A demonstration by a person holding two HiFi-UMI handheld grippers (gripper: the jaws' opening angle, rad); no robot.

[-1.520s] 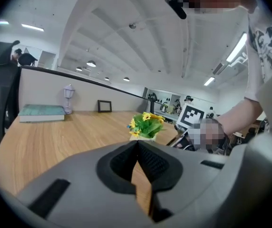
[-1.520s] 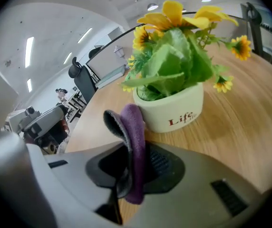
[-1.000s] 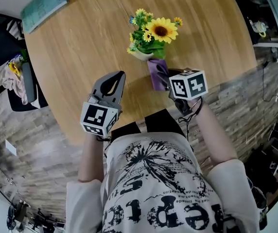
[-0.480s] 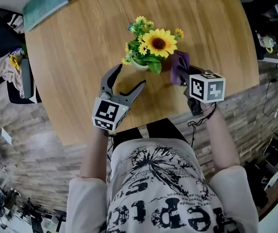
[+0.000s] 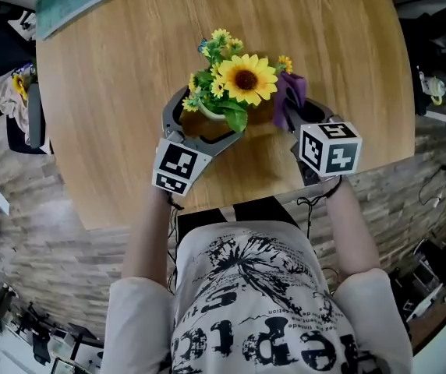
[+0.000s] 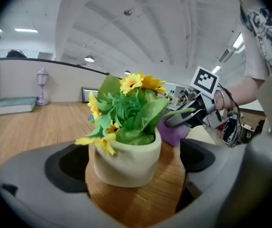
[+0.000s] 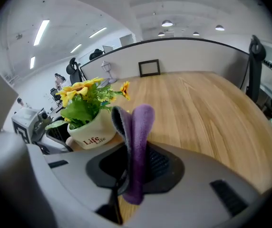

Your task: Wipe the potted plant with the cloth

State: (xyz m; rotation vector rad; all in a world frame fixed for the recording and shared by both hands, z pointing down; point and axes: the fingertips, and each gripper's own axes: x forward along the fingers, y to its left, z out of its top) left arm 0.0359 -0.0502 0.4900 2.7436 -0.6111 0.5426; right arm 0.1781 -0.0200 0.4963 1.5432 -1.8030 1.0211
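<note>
my left tool (image 5: 206, 119) had just been opening its jaws, which stood apart round the potted plant (image 6: 126, 160) on the surface (image 5: 114, 92), while my right tool (image 7: 132, 172), clamped on the cloth (image 7: 138, 132), had the plant close by at ten o'clock.

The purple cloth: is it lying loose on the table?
No, the purple cloth stands upright, pinched between the jaws of the right tongs.

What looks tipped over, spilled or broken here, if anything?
Nothing stands out. The cream pot of yellow flowers stands upright on the round wooden table, between the jaws of the left gripper, which have just been opening. The folded purple cloth sits pinched in the right gripper. Nothing has spilled.
</note>
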